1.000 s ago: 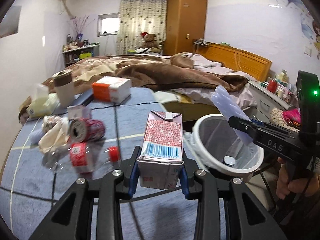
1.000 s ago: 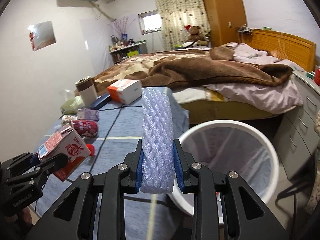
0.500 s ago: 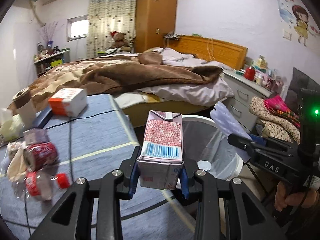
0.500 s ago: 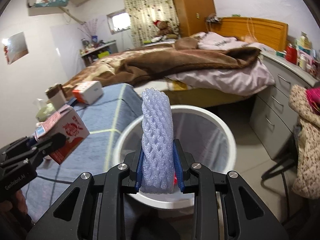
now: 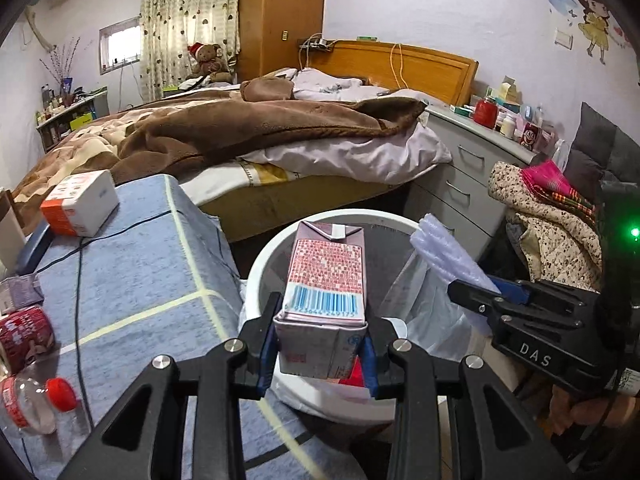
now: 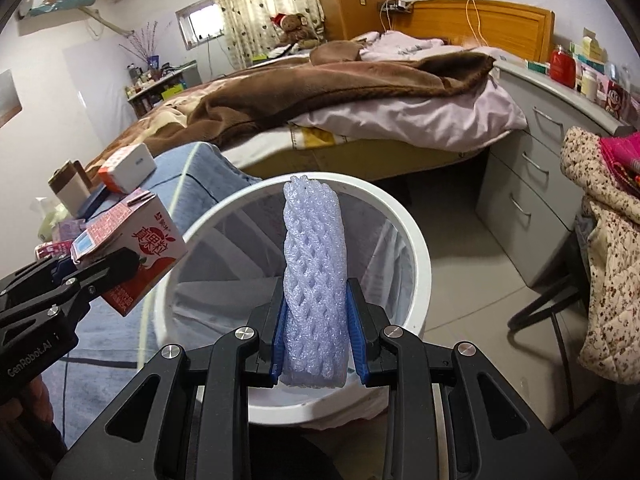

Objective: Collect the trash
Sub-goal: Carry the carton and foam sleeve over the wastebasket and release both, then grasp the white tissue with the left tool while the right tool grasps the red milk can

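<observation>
Bin mouth: I see the white bin [image 6: 416,248] standing open under both loads, nothing across its rim.
Left side: the bench [image 5: 132,280] edge touches the bin.
Right side: grey drawers [image 6: 532,208] near; bare floor [image 6: 472,292] between.
Behind: the bed [image 5: 280,196] blocks passage.

A home bedroom: an unmade bed [image 5: 280,132], wooden wardrobe [image 5: 280,12] and drawer chest [image 5: 460,184].

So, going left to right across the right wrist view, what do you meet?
Left gripper → carton → bin rim → foam net → drawers → floral cloth.
</observation>
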`<state>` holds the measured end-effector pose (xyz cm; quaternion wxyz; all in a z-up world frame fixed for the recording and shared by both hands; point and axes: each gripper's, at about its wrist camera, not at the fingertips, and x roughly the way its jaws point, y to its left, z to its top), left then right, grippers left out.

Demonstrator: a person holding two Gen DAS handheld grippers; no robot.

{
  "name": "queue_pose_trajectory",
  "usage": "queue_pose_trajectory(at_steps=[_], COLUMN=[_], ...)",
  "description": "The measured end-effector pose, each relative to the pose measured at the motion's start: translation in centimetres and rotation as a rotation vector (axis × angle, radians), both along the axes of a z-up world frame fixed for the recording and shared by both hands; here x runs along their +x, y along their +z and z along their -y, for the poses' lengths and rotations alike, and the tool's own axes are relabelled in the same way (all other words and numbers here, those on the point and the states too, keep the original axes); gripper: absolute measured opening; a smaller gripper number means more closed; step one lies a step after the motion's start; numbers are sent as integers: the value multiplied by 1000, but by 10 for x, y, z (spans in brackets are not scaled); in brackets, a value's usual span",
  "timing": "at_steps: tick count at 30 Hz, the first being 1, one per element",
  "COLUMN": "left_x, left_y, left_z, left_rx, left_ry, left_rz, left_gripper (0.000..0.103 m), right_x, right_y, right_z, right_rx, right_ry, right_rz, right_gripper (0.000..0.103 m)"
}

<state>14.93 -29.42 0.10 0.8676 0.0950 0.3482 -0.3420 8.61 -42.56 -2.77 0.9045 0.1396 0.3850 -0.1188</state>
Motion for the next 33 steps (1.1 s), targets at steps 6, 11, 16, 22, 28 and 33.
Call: queue_pose_trajectory(at_steps=[6, 11, 16, 22, 28, 33], left_x=[12, 7, 11, 10, 7, 6], left_y=[-6, 1, 0, 5, 14, 19], left_z=[4, 1, -5, -21, -46, -80], left_rx=[-17, -30, -40, -52, -81, -91], left_ry=[1, 4, 20, 48, 85, 141], left_rz=[-59, -25, -43, -32, -15, 2], left_gripper=[44, 63, 67, 67, 67, 67], right_x=[3, 3, 0, 1, 1, 4], right_y=[-8, -7, -6, 0, 8, 16], right_z=[9, 13, 12, 6, -7, -24], right_rx=[-3, 0, 9, -1, -7, 10], right_ry=[-23, -37, -38, -40, -12, 35], right_rz=[-45, -46, -34, -19, 4, 39], right_gripper=[28, 35, 60, 60, 60, 60])
